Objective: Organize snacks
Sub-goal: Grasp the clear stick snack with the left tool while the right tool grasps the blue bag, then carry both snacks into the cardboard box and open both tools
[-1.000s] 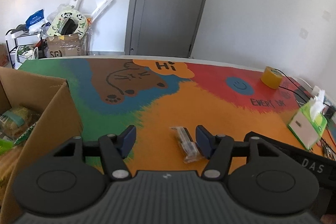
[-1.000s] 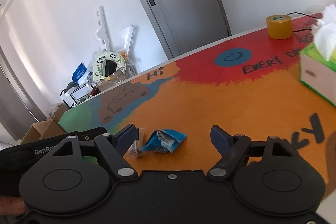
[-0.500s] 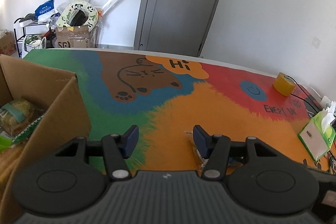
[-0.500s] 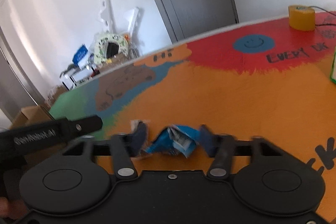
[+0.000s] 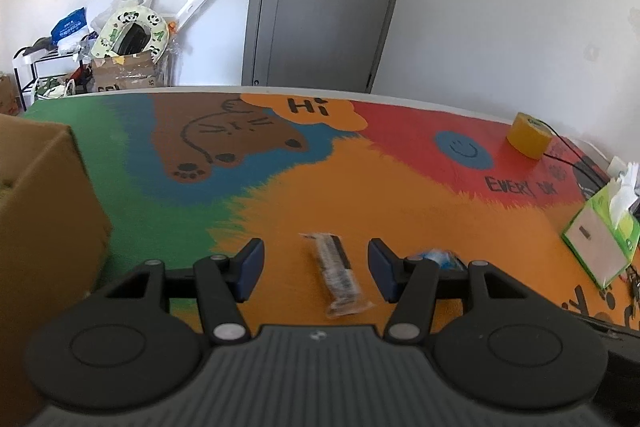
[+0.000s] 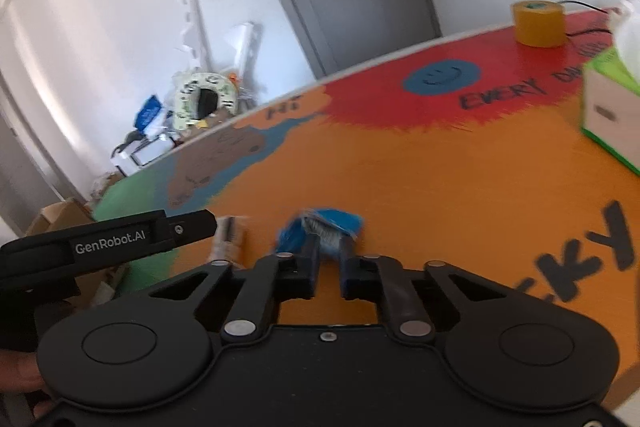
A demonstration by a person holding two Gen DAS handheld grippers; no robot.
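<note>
A clear-wrapped snack bar (image 5: 338, 273) lies on the orange part of the table between the open fingers of my left gripper (image 5: 316, 267). It also shows in the right wrist view (image 6: 226, 239). My right gripper (image 6: 328, 255) is shut on a crumpled blue snack packet (image 6: 324, 229), whose edge peeks past my left gripper's right finger (image 5: 438, 259). The brown cardboard box (image 5: 44, 211) stands at the left; its inside is hidden.
A green tissue box (image 5: 602, 235) stands at the right, also in the right wrist view (image 6: 612, 111). A yellow tape roll (image 5: 528, 135) and a black cable sit at the far right. The left gripper's body (image 6: 108, 247) crosses the right wrist view.
My right gripper closed on the blue packet. My left gripper shifted right, so the clear bar now lies between its open fingers and the box has moved out to the left.
</note>
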